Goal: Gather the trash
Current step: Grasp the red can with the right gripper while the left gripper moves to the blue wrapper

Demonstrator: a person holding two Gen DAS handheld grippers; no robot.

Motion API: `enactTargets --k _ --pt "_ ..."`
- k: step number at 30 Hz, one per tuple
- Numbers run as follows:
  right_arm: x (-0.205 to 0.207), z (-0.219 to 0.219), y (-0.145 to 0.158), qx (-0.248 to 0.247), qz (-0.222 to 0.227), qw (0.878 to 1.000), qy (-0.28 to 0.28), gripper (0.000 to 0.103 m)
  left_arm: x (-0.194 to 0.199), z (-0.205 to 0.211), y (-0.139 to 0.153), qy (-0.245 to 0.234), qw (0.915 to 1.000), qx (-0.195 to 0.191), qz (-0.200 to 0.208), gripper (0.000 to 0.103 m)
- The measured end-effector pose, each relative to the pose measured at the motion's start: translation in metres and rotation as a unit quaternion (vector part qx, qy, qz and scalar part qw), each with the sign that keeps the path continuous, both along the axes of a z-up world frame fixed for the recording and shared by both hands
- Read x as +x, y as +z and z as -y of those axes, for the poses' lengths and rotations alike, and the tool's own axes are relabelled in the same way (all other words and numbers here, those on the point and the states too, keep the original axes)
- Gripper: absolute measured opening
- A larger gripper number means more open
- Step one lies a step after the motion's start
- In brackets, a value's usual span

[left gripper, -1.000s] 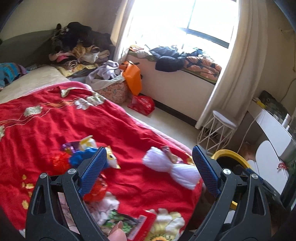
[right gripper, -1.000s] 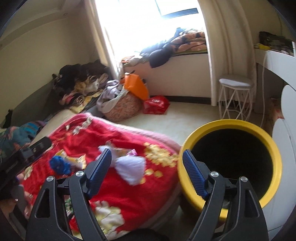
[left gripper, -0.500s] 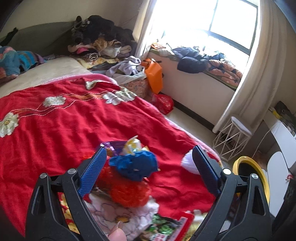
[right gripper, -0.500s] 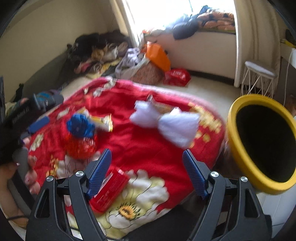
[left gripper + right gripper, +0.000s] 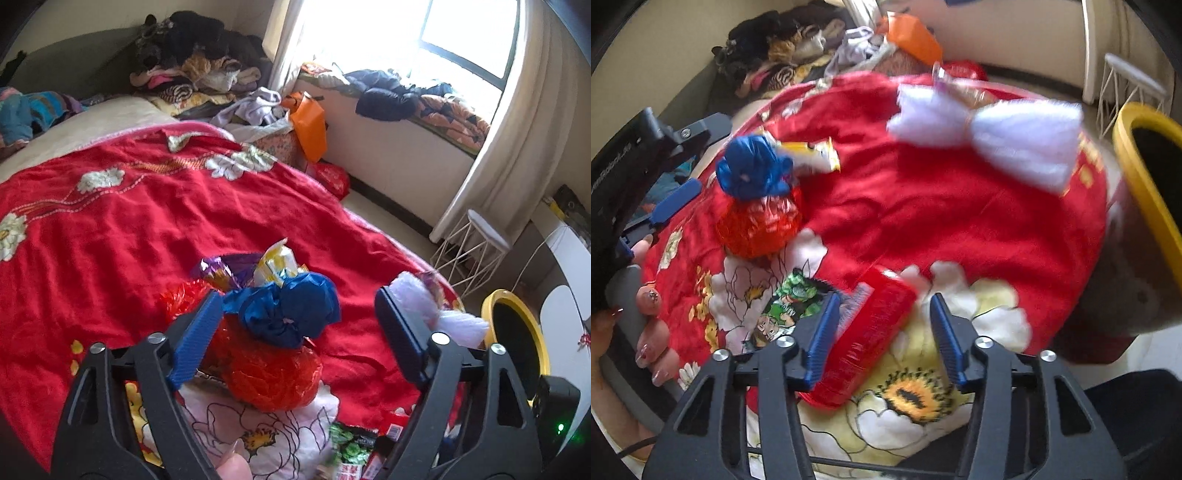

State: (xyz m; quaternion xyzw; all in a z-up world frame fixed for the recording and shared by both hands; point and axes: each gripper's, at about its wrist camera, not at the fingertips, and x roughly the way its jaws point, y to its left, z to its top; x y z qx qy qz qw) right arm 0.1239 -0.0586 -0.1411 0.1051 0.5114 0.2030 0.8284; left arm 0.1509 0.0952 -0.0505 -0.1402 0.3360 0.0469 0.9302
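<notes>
In the left wrist view, the left gripper (image 5: 295, 332) hangs over a red blanket (image 5: 129, 221) spread on the bed. Its jaws have just been closing but stand apart, with nothing pressed between the pads. A crumpled blue bag (image 5: 291, 310) sits on top of a red crinkled ball (image 5: 269, 373), and both lie between the two fingers; a second ago they lay off to the left, beside the left finger. A purple wrapper (image 5: 218, 269) and a yellow wrapper (image 5: 277, 262) lie just behind the blue bag. A white bundle (image 5: 436, 310) shows behind the right finger, near the yellow-rimmed bin (image 5: 517, 332) at the foot of the bed. The window and the pile of clothes have slid up and right compared with before.

In the right wrist view, the right gripper (image 5: 882, 332) points down at the blanket's flowered edge. Its jaws have just been closing and are narrower than a second ago, yet not gripping: a red packet (image 5: 871, 332) lies between them, close against the left finger, clear of the right one. A green printed wrapper (image 5: 790, 306) lies just left of it. Earlier this view faced the bin (image 5: 1145, 177) head-on; now the bin sits at the right edge. The picture is blurred. A hand (image 5: 646, 332) holding the other gripper shows at the left.
</notes>
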Motion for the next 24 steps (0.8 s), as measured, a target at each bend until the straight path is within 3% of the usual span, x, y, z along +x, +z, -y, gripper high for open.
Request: enactTargets --k 7,10,17,24 --pt "0.001 0.003 0.001 0.034 0.006 0.999 0.010 0.038 0.007 -0.005 -0.019 0.009 0.9994 -0.022 -0.026 0.027" --pt "-0.002 0.006 0.010 0.041 0.024 0.999 0.009 0.036 0.002 -0.006 -0.015 0.006 0.9994 -0.027 -0.021 0.018" --pt "-0.009 0.018 0.037 0.032 0.085 0.996 0.002 0.034 -0.006 -0.012 0.011 -0.004 0.9989 -0.046 0.008 0.004" --pt "-0.007 0.028 0.055 0.032 0.130 0.991 -0.007 0.033 -0.012 -0.012 0.039 -0.013 0.9980 -0.051 0.036 0.001"
